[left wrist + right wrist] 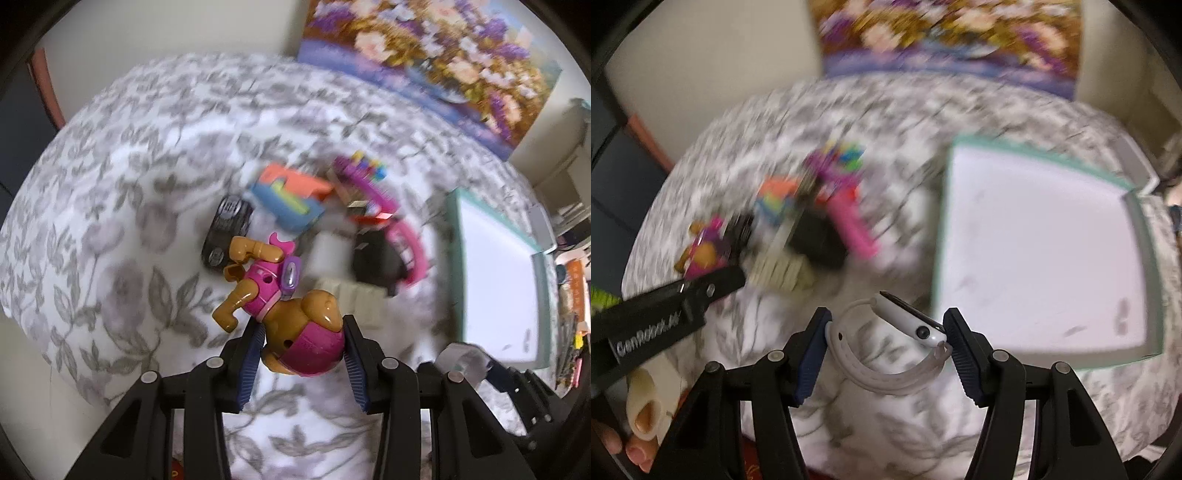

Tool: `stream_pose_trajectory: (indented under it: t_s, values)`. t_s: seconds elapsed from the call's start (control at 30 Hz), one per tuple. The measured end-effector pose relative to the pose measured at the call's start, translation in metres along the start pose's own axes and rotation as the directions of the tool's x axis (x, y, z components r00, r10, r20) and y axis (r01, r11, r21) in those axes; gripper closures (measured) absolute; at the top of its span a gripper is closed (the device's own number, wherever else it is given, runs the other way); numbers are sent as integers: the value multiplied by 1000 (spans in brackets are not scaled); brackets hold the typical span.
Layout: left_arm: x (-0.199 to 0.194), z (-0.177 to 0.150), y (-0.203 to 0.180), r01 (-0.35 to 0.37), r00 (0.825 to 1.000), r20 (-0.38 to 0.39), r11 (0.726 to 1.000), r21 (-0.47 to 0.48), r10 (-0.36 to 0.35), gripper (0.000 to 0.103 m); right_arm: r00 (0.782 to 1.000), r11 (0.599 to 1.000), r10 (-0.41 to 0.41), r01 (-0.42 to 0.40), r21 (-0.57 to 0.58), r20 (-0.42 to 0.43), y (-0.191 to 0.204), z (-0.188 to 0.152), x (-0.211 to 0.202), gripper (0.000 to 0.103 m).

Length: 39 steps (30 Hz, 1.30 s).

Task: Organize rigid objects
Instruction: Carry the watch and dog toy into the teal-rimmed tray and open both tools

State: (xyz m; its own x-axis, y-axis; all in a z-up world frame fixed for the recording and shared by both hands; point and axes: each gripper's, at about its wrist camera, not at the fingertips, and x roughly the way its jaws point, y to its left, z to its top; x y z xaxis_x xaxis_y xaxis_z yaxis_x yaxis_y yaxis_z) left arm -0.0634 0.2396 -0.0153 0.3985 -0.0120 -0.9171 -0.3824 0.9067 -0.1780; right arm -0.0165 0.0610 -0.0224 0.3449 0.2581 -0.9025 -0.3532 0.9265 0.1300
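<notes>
Watch (886,347) sat pinched in my right gripper (886,332), strap loop crosswise between the jaws, tray (1137,280) just ahead-right on the bed. Left gripper (301,343) clamped the pup's (291,314) head, farther from that tray.

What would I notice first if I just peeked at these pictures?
Probably the toy puppy in pink, pinched between the fingers of the left hand-held gripper above the flowery cloth. Next, the white watch held by the right hand-held gripper, just left of the empty white tray.
</notes>
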Motion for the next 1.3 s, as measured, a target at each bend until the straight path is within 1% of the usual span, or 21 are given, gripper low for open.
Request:
stream_pose_trajectory:
  t_s: [0.1,0.13,0.23,0.33,0.53,0.7,0.8,0.93,1.0,1.1,1.3]
  values:
    - [-7,12,-21,18,1000,8,999,42,-18,58,997,996,-66,64,65,32,-25,10,-8,39]
    - [-6,15,-29,18,1000,7,998,61,-18,58,994,990,-103,99,97,33,-39,15,-7,39]
    - [-1,22,-56,9,1000,-5,993,118,-9,58,987,971,-158,152,187,19,-73,21,-6,39]
    - [12,30,-89,30,999,-36,987,160,-24,58,984,945,-179,170,281,9,-111,28,-6,39]
    - [39,41,-156,58,997,-70,966,251,-42,58,973,888,-231,219,403,-20,-170,35,0,39]
    - [61,44,-197,70,995,-83,954,293,-47,58,967,842,-251,237,485,-36,-211,37,0,39]
    - [71,43,-216,75,995,-83,945,319,-52,58,960,826,-279,258,500,-35,-225,38,-3,39]
    - [86,44,-236,64,996,-84,939,339,-38,58,955,821,-295,272,502,-36,-233,39,-2,39]
    - [91,44,-244,77,995,-83,934,349,-51,58,955,821,-293,274,500,-42,-236,41,2,38]
    - [95,41,-252,78,996,-70,927,366,-56,57,955,822,-294,279,497,-50,-236,41,5,38]
    - [98,38,-254,71,997,-59,922,381,-52,56,957,829,-283,274,487,-58,-233,43,8,38]
